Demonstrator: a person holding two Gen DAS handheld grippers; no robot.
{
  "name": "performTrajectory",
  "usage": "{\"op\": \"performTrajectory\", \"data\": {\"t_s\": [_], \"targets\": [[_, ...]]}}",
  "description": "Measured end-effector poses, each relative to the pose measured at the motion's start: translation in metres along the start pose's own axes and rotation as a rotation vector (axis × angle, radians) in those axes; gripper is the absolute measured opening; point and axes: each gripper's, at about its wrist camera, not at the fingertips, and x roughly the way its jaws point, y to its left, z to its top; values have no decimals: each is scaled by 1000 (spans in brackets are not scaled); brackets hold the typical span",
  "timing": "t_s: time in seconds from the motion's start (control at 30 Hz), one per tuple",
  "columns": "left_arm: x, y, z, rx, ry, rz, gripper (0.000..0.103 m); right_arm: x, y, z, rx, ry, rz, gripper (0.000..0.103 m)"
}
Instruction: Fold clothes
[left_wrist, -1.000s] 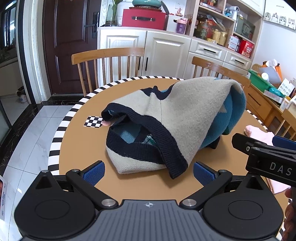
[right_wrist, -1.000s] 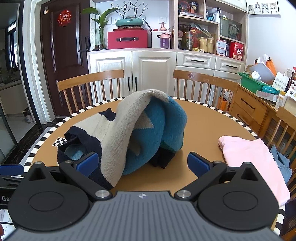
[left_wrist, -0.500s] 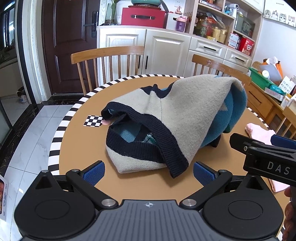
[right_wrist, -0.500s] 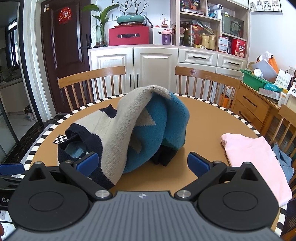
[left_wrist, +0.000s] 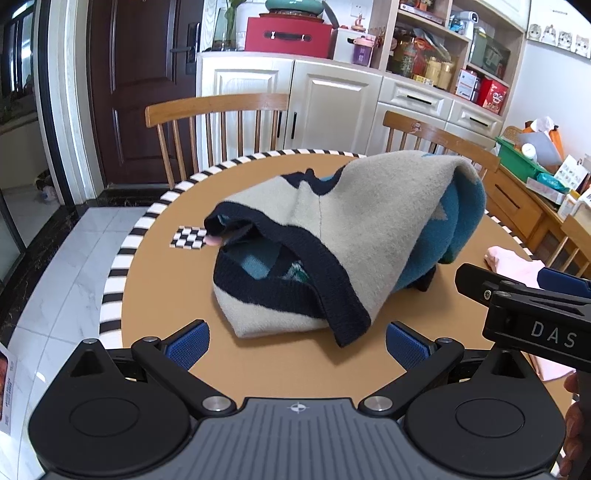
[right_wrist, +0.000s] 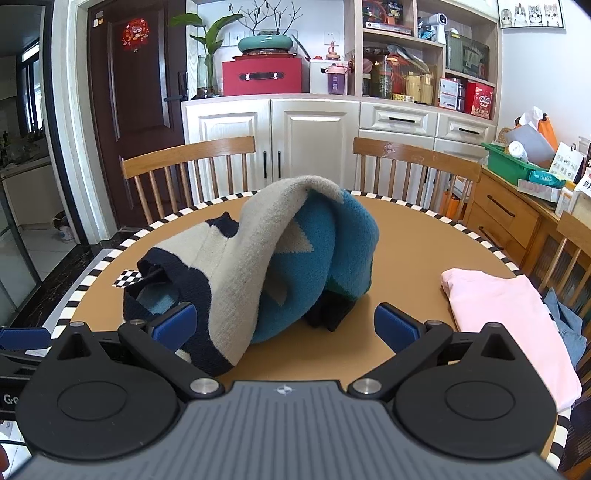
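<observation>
A knitted sweater (left_wrist: 354, 229) in beige, teal and navy lies bunched in a heap on the round wooden table (left_wrist: 177, 295); its navy-edged opening faces the left wrist view. From the right wrist view the sweater (right_wrist: 295, 258) shows its teal inside. My left gripper (left_wrist: 297, 341) is open, just short of the sweater's near edge, with nothing between its blue pads. My right gripper (right_wrist: 284, 325) is open too; its left pad (right_wrist: 173, 325) sits in front of the sweater's hem, and I cannot tell whether it touches. The right gripper's body (left_wrist: 524, 314) shows at the right of the left wrist view.
A folded pink garment (right_wrist: 517, 317) lies at the table's right, with blue denim (right_wrist: 565, 328) beyond its edge. A checkered marker (left_wrist: 190, 238) lies left of the sweater. Two wooden chairs (right_wrist: 192, 170) stand behind the table, in front of white cabinets (right_wrist: 314, 140). A wooden sideboard (right_wrist: 517, 218) stands to the right.
Both views have shifted only slightly, with the sweater sitting a little lower in the right wrist view. The sweater and both grippers' open stance are unchanged.
</observation>
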Motion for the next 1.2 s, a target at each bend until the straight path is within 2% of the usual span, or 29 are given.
{"op": "performTrajectory", "data": {"t_s": [0.17,0.3,0.5,0.73,0.87,1.1,1.17,1.2], "targets": [[-3,-3,1,0,15,-31,103,-8,-8,2,0,-43,39,103],[-1,-14,8,46,8,-12,103,-13,-21,6,14,-107,13,103],[11,-27,19,48,13,20,103,-1,-48,17,86,-38,125,103],[42,-29,23,46,94,85,103,23,-56,17,58,22,154,103],[57,-20,26,35,108,88,103,39,-54,17,97,57,138,102],[107,16,43,19,157,32,102,72,-32,21,167,76,58,102],[124,27,48,12,165,-1,99,84,-21,25,172,77,39,102],[133,31,51,17,172,-21,95,90,-16,26,173,74,29,101]]}}
